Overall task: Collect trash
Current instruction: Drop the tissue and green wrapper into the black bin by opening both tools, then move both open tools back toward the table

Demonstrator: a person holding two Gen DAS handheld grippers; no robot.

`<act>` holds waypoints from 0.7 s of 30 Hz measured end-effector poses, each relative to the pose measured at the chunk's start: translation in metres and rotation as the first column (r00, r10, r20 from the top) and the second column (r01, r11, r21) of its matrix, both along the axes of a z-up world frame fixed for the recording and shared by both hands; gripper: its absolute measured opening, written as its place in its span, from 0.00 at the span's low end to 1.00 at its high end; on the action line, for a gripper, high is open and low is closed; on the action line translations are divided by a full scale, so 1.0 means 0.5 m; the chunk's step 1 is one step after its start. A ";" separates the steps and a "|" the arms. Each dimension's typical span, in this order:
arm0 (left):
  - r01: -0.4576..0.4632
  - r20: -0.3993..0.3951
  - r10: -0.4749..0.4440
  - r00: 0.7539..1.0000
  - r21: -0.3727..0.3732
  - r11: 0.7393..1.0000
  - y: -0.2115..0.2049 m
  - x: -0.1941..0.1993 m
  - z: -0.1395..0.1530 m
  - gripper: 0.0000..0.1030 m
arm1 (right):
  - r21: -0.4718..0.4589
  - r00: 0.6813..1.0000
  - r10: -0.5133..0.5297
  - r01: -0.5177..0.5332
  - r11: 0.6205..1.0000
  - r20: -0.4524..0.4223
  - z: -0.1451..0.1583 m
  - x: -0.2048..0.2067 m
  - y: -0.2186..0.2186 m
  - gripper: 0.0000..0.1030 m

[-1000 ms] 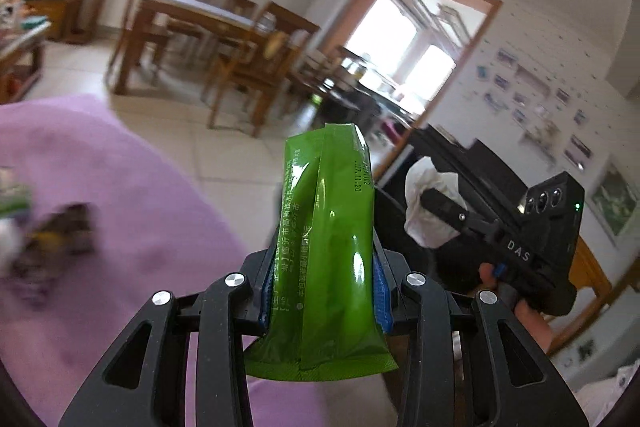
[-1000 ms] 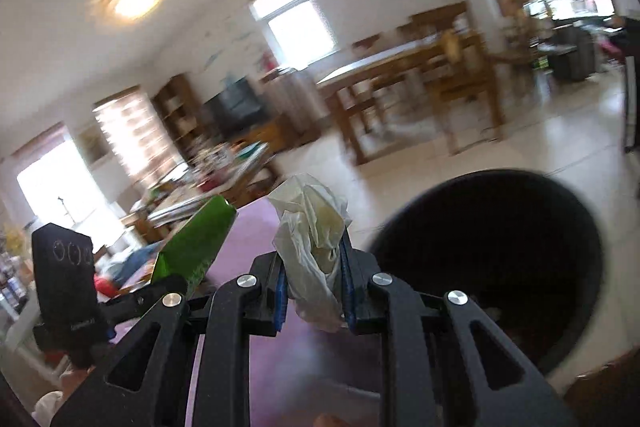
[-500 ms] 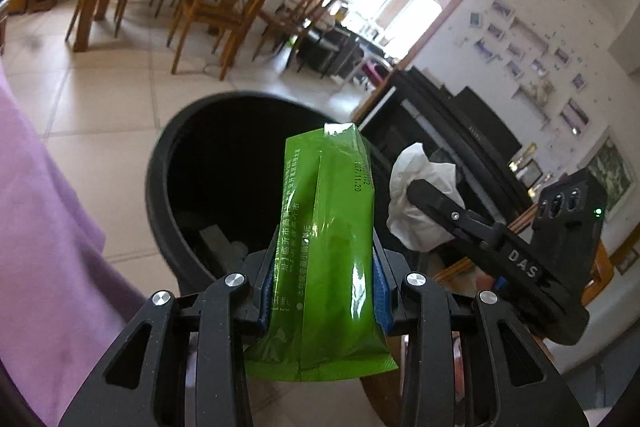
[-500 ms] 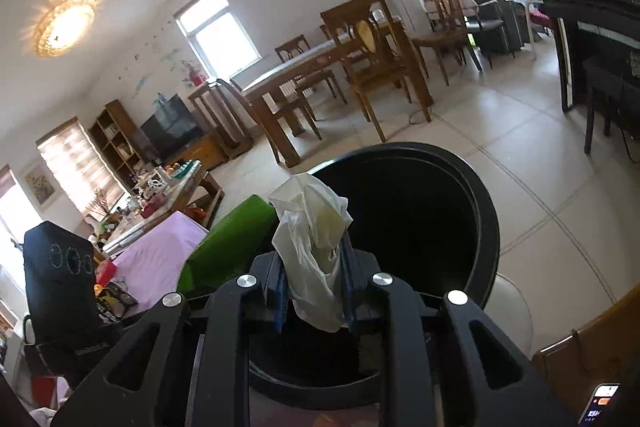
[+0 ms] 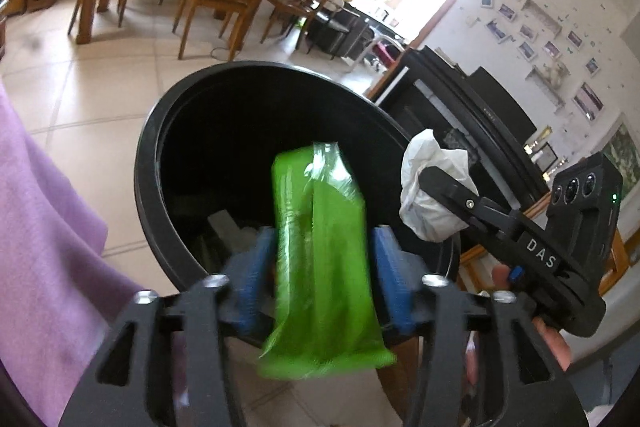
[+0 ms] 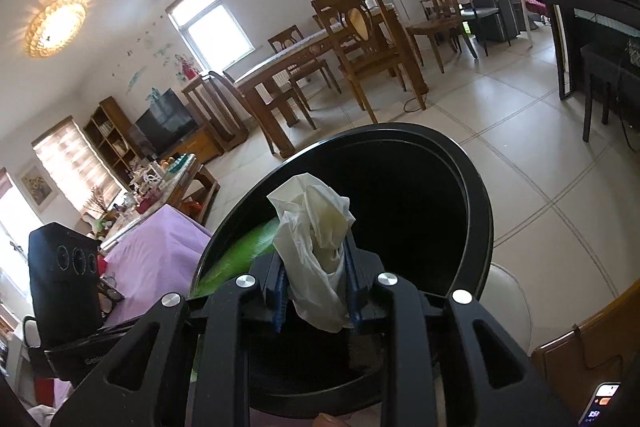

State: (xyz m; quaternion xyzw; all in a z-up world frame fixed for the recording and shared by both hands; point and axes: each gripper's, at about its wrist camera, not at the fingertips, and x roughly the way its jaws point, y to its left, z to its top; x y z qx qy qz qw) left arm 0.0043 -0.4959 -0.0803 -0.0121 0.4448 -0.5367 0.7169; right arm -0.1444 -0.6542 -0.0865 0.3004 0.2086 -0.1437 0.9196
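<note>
A black round trash bin [image 5: 168,131] stands on the tiled floor, also in the right wrist view [image 6: 476,211]. My left gripper [image 5: 324,263] is over its near rim with its jaws spread. The green snack wrapper [image 5: 320,251] is blurred between the blue pads [image 5: 256,267] with gaps on both sides. My right gripper [image 6: 316,287] is shut on a crumpled white tissue [image 6: 316,239] above the bin's opening; it shows in the left wrist view [image 5: 424,203] too. The green wrapper [image 6: 240,251] shows at the bin's left rim.
A purple cloth [image 5: 44,227] covers the table on the left [image 6: 156,251]. Some trash lies in the bin's bottom [image 5: 224,227]. A wooden dining table and chairs [image 6: 320,67] stand behind. A dark piano [image 5: 472,99] is on the right.
Both grippers moved further over the bin. My left gripper's jaws opened and the green wrapper has come loose, blurred. The right gripper still holds the tissue.
</note>
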 end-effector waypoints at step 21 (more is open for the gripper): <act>-0.150 0.180 0.191 0.965 -0.216 0.965 0.315 -0.021 0.180 0.69 | -0.112 0.994 0.111 -0.109 0.988 0.013 0.079 0.032 0.120 0.67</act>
